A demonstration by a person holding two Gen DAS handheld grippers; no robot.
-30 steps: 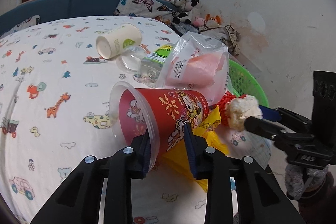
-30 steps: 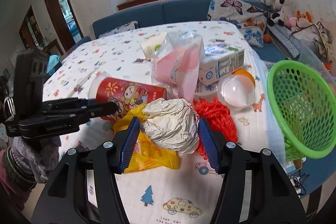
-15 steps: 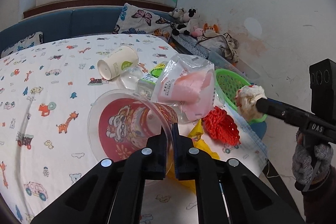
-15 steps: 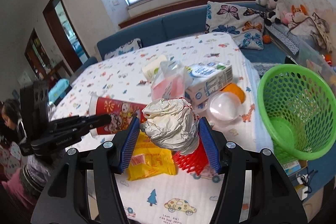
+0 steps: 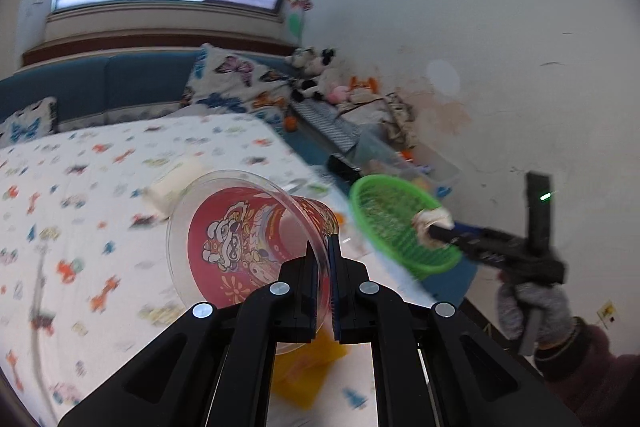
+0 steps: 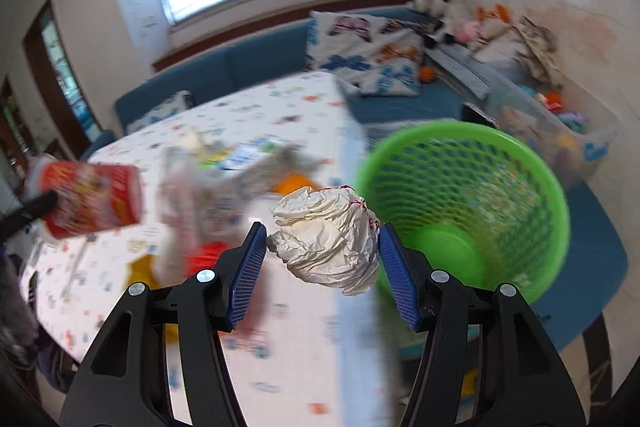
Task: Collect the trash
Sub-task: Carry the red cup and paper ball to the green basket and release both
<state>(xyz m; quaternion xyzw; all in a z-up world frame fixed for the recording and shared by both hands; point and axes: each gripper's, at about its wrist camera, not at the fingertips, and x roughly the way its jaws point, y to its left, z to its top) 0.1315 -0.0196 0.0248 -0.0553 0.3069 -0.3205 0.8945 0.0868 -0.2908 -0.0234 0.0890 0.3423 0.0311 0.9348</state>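
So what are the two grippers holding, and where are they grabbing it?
The left gripper pinches the red cup by its clear rim. The right gripper squeezes the paper ball by its sides, near the green basket.

My left gripper (image 5: 320, 259): two black angular arms, each with two round silver screws, ending in close-set fingers (image 5: 308, 279) with blue pads on the inner faces. My right gripper (image 6: 322, 247): the same black frame and silver screws, with ribbed blue pads (image 6: 248, 275) facing inward. Seen from the left camera, behind the right gripper's jaws, a grey knit glove (image 5: 532, 311) and a dark maroon sleeve (image 5: 592, 379); a green light (image 5: 545, 196) glows on the upright black block above them.
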